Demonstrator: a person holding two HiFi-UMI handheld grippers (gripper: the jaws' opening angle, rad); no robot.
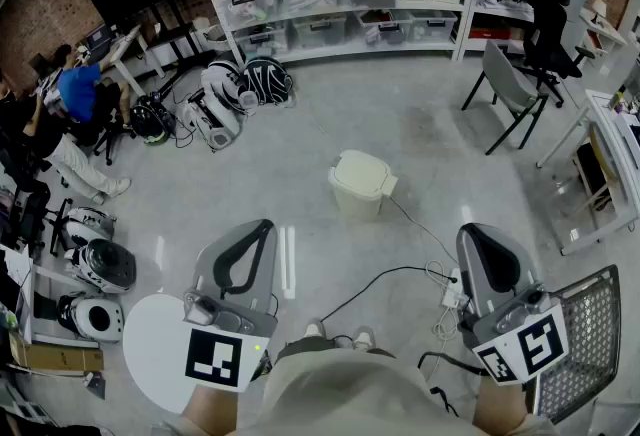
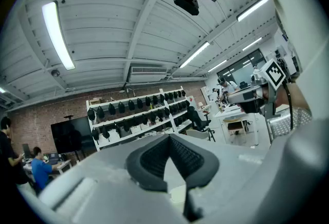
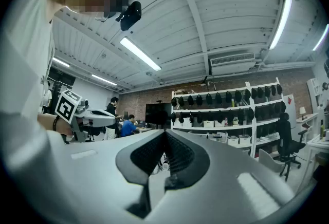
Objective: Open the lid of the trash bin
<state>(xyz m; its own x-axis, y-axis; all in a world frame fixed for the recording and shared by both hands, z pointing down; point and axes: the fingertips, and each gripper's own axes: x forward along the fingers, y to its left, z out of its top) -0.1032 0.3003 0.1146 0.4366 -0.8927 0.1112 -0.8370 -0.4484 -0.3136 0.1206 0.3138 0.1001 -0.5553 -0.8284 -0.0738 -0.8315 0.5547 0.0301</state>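
While our left gripper (image 1: 264,226) and right gripper (image 1: 470,234) hang clenched and empty, the bin (image 1: 358,199) lid (image 1: 362,171) sits shut, well apart from them: everything remains.

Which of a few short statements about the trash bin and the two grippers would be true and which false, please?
1. The trash bin has its lid down. True.
2. The left gripper grips the lid. False: it is apart from the bin, jaws together on nothing.
3. The right gripper has its jaws wide apart. False: they are together, with nothing between.
4. The bin stands on the floor. True.
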